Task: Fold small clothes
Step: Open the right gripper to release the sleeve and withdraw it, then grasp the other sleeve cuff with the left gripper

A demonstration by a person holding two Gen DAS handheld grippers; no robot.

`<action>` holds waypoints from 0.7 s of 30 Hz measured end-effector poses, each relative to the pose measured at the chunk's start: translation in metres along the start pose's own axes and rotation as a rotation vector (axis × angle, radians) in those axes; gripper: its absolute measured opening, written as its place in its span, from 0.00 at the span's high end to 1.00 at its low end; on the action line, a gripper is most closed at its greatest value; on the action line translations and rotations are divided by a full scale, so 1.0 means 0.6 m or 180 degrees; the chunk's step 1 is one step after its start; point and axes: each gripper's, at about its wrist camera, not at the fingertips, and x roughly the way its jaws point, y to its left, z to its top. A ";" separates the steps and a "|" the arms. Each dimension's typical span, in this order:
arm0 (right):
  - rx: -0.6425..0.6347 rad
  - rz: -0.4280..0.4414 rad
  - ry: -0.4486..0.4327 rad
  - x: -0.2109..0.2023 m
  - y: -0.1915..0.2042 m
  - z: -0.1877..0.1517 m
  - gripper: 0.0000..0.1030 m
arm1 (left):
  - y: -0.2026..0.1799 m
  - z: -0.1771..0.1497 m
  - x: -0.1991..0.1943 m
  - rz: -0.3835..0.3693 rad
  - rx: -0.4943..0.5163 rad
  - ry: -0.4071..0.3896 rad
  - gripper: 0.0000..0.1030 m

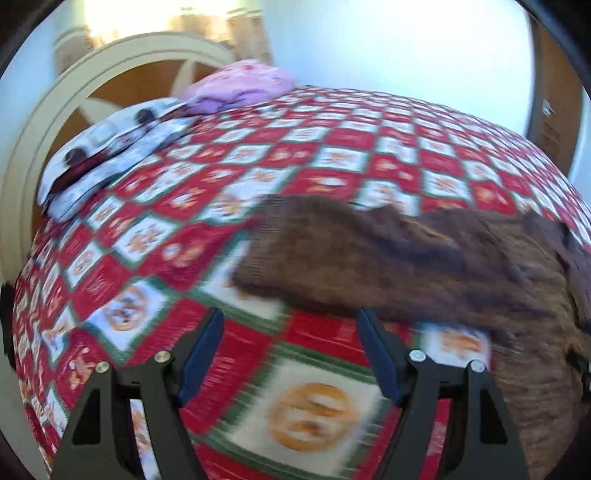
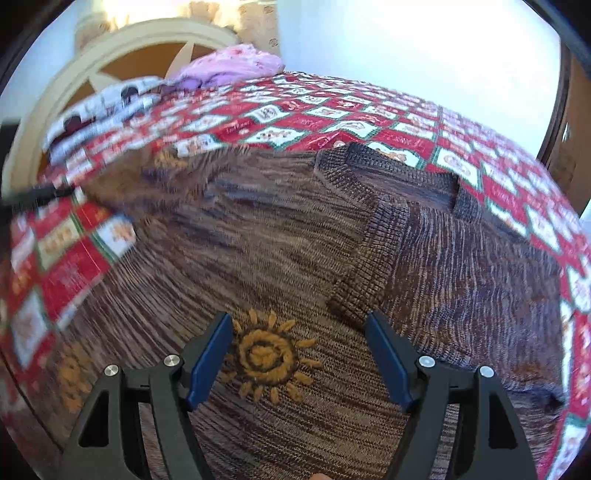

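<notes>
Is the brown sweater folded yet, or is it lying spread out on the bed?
Mostly spread. The brown sweater lies across the quilt, its sun patch face up; only one sleeve lies across the body. Both grippers are open.

A brown knitted sweater (image 2: 280,236) with embroidered yellow suns lies spread flat, one sleeve folded inward.

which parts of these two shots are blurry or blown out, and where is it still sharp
Left wrist view: motion blur smears the brown knit sweater and checked bedspread; the window at top is blown out; the open left gripper stays crisp. Right wrist view: blur on the left side; the sun embroidery and sweater cuff read fairly sharp, as does the open right gripper; fisheye bulges the bed.
</notes>
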 end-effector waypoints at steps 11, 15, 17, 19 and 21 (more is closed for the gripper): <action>-0.0044 -0.0064 -0.0060 0.003 0.009 -0.007 0.26 | 0.095 0.018 0.087 -0.0138 -0.0956 0.0218 0.26; -0.0069 -0.0107 -0.0049 0.005 0.014 -0.008 0.26 | 0.086 0.028 0.108 -0.0257 -0.1042 0.0315 0.27; -0.0057 -0.0102 -0.0033 0.007 0.012 -0.008 0.24 | 0.075 0.035 0.115 -0.0228 -0.1009 0.0300 0.27; -0.0022 -0.0093 -0.0014 0.010 0.010 -0.007 0.23 | 0.071 0.039 0.121 -0.0225 -0.1008 0.0284 0.27; 0.0012 -0.0077 -0.0004 0.012 0.007 -0.007 0.22 | 0.070 0.042 0.126 -0.0245 -0.1045 0.0277 0.31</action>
